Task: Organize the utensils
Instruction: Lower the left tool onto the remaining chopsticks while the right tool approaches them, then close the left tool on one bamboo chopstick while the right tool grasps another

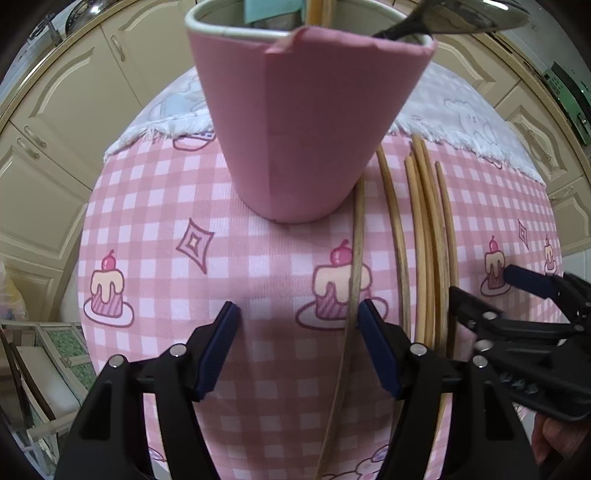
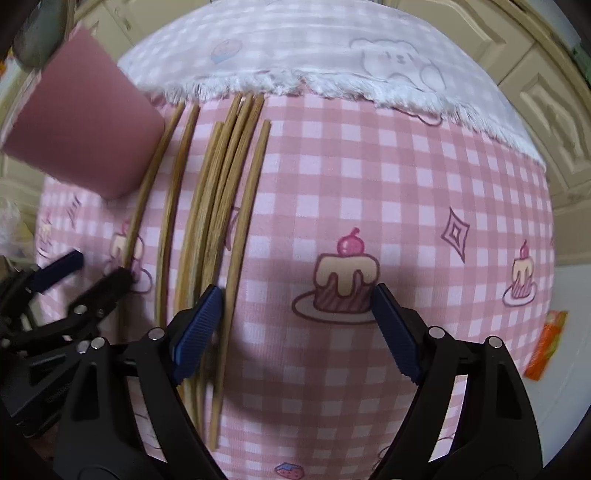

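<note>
A pink cup [image 1: 303, 122] stands on the pink checked tablecloth [image 1: 166, 206] and holds a metal spoon [image 1: 461, 18], chopsticks and a teal item. Several wooden chopsticks [image 1: 424, 240] lie on the cloth to the right of the cup. My left gripper [image 1: 299, 314] is open just above the cloth in front of the cup, with one chopstick [image 1: 354, 266] lying against its right finger. My right gripper [image 2: 295, 299] is open and empty, low over the cloth, its left finger beside the chopstick bundle [image 2: 218, 206]. The cup [image 2: 85, 129] shows at upper left in the right wrist view.
A white fringed cloth [image 2: 314, 55] with a bear print covers the far part of the table. Cream cabinet doors [image 1: 55, 147] surround the table. An orange packet [image 2: 546, 343] lies off the table at the right. A chair [image 1: 48, 387] stands at lower left.
</note>
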{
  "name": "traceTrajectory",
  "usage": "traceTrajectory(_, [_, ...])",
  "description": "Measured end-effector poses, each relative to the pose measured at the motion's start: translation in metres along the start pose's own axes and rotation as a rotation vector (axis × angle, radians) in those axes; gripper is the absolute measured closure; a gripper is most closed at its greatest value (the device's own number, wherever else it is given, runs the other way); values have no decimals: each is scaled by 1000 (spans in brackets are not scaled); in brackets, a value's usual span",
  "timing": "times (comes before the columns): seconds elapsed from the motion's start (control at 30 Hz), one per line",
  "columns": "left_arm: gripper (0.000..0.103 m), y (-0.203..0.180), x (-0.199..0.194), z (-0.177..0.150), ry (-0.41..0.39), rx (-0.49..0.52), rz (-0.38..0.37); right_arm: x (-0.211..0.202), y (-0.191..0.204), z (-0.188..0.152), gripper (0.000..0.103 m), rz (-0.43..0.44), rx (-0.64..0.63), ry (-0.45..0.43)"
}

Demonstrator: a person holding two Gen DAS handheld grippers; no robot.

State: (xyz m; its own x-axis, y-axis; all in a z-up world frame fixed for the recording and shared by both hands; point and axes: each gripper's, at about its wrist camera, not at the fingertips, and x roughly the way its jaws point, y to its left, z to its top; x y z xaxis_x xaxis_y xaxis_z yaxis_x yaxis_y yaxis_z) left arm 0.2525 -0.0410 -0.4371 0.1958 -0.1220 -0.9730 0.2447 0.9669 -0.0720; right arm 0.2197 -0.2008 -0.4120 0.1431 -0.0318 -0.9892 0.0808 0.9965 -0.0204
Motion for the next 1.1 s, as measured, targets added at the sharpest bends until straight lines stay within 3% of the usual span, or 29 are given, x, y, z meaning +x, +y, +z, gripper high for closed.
traceTrajectory(0.1, [37,-5,-1,0,5,5,1,2,8,2,27,-6,-14,18])
traceTrajectory(0.13, [37,-6,-1,0,7,10,5,1,10,1,35,-4,-16,21])
traceTrajectory(0.23, [37,-10,-2,5,15,17,23,-8,-2,5,75,13,37,40])
traceTrajectory(0.47, [38,-24,-3,23,63,11,78,-3,-5,31,74,40,111,116])
traceTrajectory(0.53, [47,-30,-5,31,75,12,80,-1,-7,32,82,35,112,117])
traceTrajectory(0.57, [60,-35,-7,34,75,32,77,0,-8,32,95,42,112,105])
traceTrajectory(0.6, [82,-43,-8,35,74,51,73,-1,-12,30,97,60,119,105])
traceTrajectory(0.63, [94,-51,-8,36,77,74,68,-2,-16,26,97,91,136,104])
traceTrajectory(0.67, [97,-56,-8,36,85,95,67,-4,-22,28,97,107,146,102])
traceTrajectory(0.93, [98,-62,-23,16,59,94,3,-31,-61,3,97,273,221,-18])
traceTrajectory(1.1, [99,-59,-52,-5,-27,94,-84,-58,-83,-13,97,351,259,-95])
